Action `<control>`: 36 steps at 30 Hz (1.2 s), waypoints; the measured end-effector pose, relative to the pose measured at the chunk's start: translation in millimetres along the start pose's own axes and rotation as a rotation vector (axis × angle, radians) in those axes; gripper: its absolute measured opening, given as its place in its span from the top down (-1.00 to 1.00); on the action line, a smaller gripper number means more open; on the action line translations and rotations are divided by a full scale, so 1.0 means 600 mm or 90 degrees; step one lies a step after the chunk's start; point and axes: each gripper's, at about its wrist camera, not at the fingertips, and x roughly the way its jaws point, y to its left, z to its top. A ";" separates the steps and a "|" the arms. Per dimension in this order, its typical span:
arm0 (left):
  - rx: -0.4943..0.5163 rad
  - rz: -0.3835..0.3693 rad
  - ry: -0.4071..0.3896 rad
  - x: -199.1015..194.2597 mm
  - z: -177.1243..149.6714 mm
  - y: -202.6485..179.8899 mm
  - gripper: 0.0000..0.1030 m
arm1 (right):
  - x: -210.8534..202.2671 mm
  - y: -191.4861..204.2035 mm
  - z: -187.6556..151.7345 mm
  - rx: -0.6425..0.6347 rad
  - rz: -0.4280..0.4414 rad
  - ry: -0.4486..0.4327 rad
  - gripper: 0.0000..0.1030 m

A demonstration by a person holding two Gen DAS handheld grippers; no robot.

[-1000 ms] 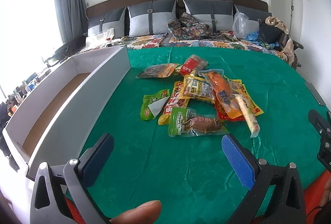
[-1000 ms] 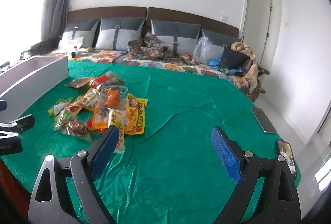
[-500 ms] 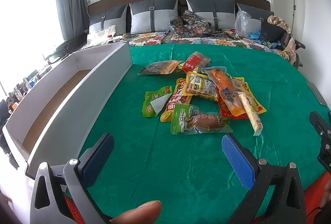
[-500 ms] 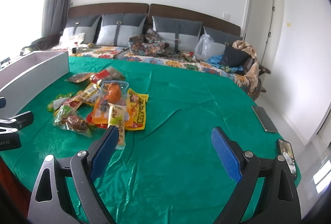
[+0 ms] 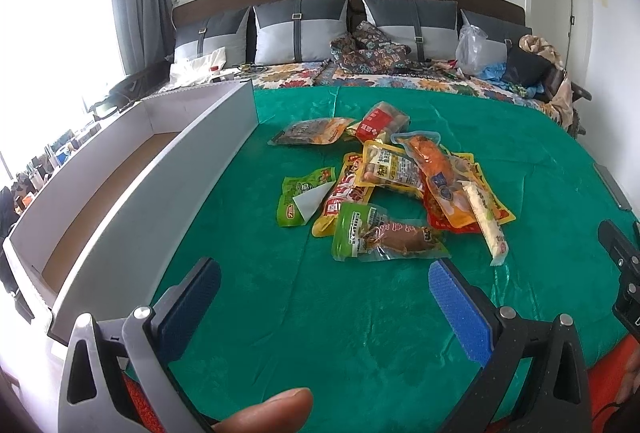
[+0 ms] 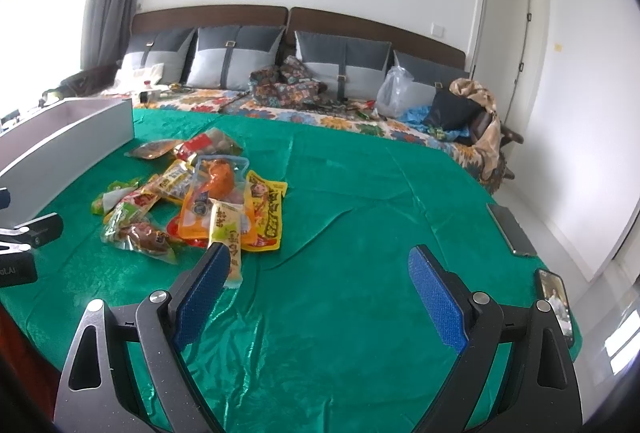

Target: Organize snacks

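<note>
Both grippers hang spread and empty over the green cloth. The left gripper (image 5: 324,307) should drop onto the nearest sausage packet (image 5: 386,235), mid-frame, then carry it to the white box (image 5: 132,201) at left.

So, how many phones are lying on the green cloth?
2, both at the right edge of the green cloth: a dark phone farther back, a lit phone nearer. The snacks might hide more.

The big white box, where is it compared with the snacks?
In the left wrist view the white box stands on the green cloth along its left edge, left of the snack pile and apart from it.
</note>
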 end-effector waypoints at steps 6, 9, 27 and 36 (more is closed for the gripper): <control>-0.001 0.000 -0.001 -0.001 0.001 0.000 -0.99 | -0.003 0.004 0.001 -0.002 0.002 -0.003 -0.80; 0.001 0.000 0.001 -0.001 -0.001 -0.001 -0.99 | -0.001 0.004 0.001 -0.002 0.002 0.001 -0.80; 0.008 0.005 0.015 0.009 -0.008 0.000 -1.00 | 0.005 0.006 -0.002 -0.002 0.005 0.010 -0.80; 0.017 -0.005 0.050 0.048 -0.016 0.001 -0.99 | 0.011 0.004 -0.005 0.005 0.007 0.019 -0.80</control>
